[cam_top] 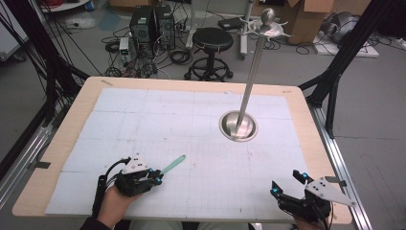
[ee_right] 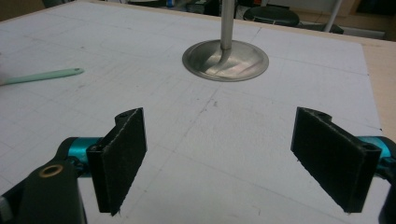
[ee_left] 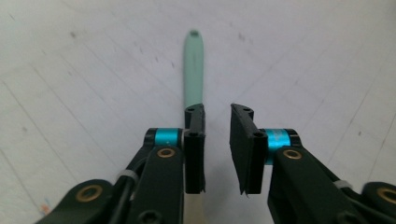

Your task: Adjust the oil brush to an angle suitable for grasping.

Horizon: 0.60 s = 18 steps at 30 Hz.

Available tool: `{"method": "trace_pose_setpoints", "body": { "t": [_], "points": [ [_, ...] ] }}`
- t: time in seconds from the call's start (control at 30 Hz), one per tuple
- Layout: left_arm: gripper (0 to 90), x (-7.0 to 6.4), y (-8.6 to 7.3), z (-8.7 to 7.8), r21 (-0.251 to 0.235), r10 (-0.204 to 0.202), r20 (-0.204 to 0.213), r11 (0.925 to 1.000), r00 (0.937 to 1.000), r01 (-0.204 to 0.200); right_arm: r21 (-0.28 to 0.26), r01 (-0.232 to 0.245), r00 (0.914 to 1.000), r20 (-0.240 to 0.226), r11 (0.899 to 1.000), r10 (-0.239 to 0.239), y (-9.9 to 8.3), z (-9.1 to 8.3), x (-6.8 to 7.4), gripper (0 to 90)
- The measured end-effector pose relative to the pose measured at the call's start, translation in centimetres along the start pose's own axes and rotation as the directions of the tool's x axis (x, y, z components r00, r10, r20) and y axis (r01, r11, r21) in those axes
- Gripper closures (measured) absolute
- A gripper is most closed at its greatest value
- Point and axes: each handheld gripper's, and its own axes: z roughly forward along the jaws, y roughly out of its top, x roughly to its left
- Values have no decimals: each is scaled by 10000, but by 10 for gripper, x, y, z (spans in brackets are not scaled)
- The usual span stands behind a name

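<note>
A mint-green utensil handle (cam_top: 173, 164) lies on the white mat, pointing up and to the right. My left gripper (cam_top: 157, 178) sits at its near end. In the left gripper view the handle (ee_left: 194, 65) runs out from behind the left jaw, and the narrow gap of the gripper (ee_left: 217, 112) holds nothing. A pale part of the utensil shows under that same jaw. My right gripper (cam_top: 286, 183) is near the table's front right edge, open wide (ee_right: 220, 114) over bare mat. The handle (ee_right: 44, 75) lies far off to its left.
A tall metal pole stands on a round steel base (cam_top: 238, 126) at the mat's right centre, also ahead of the right gripper (ee_right: 225, 59). The white gridded mat (cam_top: 143, 110) covers the wooden table. A stool (cam_top: 212, 40) and computer boxes sit on the floor beyond.
</note>
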Motion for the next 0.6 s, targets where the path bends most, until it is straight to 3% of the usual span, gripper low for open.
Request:
{"method": "trace_pose_setpoints", "body": {
  "t": [0.03, 0.07, 0.1, 0.13, 0.17, 0.2, 0.23, 0.27, 0.37, 0.43, 0.47, 0.5, 0.53, 0.57, 0.6],
  "points": [
    [699, 2, 1, -3, -420, -105, 21, 9991, 9999, 106, -66, -28, 10000, 10, 10000, 28, 0, 0, 0, 167],
    [683, 2, 1, -3, -420, -105, 21, 9991, 9999, 106, -66, -28, 10000, 10, 10000, 28, 0, 0, 0, 167],
    [668, 7, 4, -8, -1349, -399, 264, 9899, 9989, 431, -216, -168, 9999, 29, 9996, 168, 1, -2, -1, 167],
    [644, 7, 4, -8, -1349, -399, 264, 9899, 9989, 431, -216, -168, 9999, 29, 9996, 168, 1, -2, -1, 167],
    [634, 12, 8, -14, -2159, -560, 503, 9742, 9972, 656, -498, -322, 9994, 112, 9982, 328, 1, -6, -2, 167],
    [619, 12, 8, -14, -2159, -560, 503, 9742, 9972, 656, -498, -322, 9994, 112, 9982, 328, 1, -6, -2, 167],
    [607, 14, 11, -18, -2467, -518, 499, 9671, 9974, 626, -668, -281, 9994, 184, 9974, 294, 1, -10, -3, 167],
    [606, 19, 15, -27, -3087, -586, 560, 9483, 9967, 731, -699, -252, 9994, 210, 9972, 268, 1, -12, -4, 167],
    [606, 24, 19, -43, -4014, -601, 450, 9130, 9972, 732, -727, -327, 9989, 319, 9968, 351, -1, -17, -7, 167],
    [586, 28, 21, -52, -4398, -607, 337, 8954, 9976, 693, -840, -371, 9986, 349, 9958, 402, -1, -18, -7, 167],
    [561, 28, 21, -52, -4398, -607, 337, 8954, 9976, 693, -858, -404, 9985, 344, 9955, 435, -1, -19, -7, 167],
    [561, 31, 21, -56, -4548, -662, 332, 8875, 9973, 740, -858, -404, 9985, 344, 9955, 435, -1, -19, -7, 167],
    [485, 34, 19, -60, -4696, -803, 305, 8787, 9963, 852, -936, -385, 9985, 348, 9949, 419, -1, -21, -7, 166],
    [423, 35, 18, -60, -4746, -892, 335, 8751, 9955, 944, -970, -380, 9985, 346, 9946, 416, -1, -21, -8, 167],
    [346, 36, 16, -60, -4703, -971, 266, 8770, 9949, 982, -1013, -452, 9983, 328, 9938, 487, -1, -22, -7, 166]
  ]
}}
